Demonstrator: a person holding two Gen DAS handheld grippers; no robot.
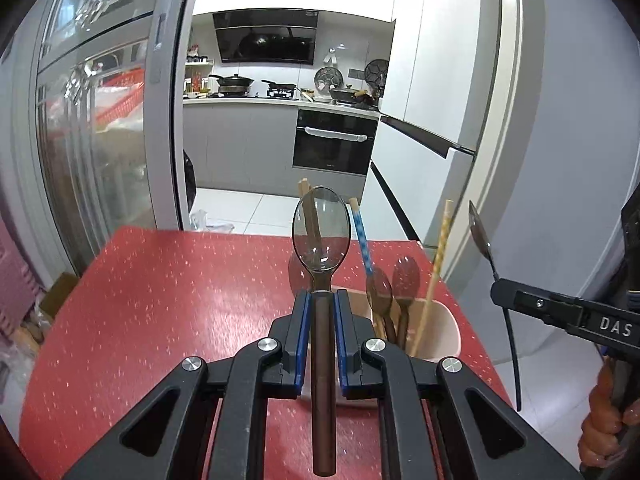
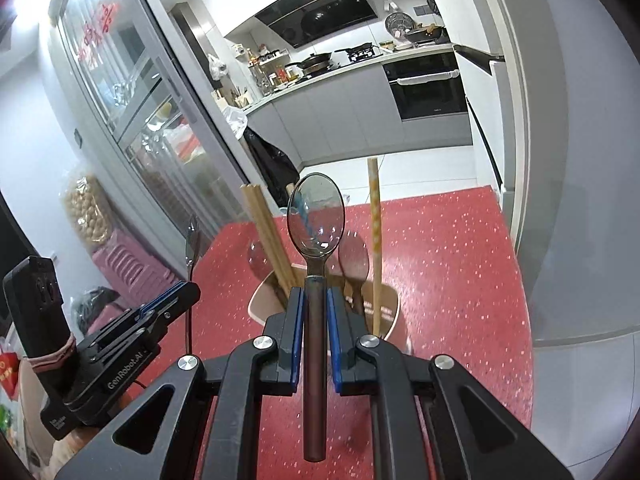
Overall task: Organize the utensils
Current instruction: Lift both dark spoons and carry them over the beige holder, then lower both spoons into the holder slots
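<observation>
Brown-handled spoon with clear oval bowl (image 1: 322, 236) clamped upright between blue pads of left gripper (image 1: 322, 300), above beige utensil holder (image 1: 444, 332) on speckled red table (image 1: 160, 300). Right gripper (image 2: 316, 300) pinches matching spoon (image 2: 316, 216) likewise; wooden chopsticks (image 2: 266, 236) stand in holder.

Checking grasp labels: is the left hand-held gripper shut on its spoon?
Shut: the left hand-held gripper pads clamp the spoon handle.
</observation>
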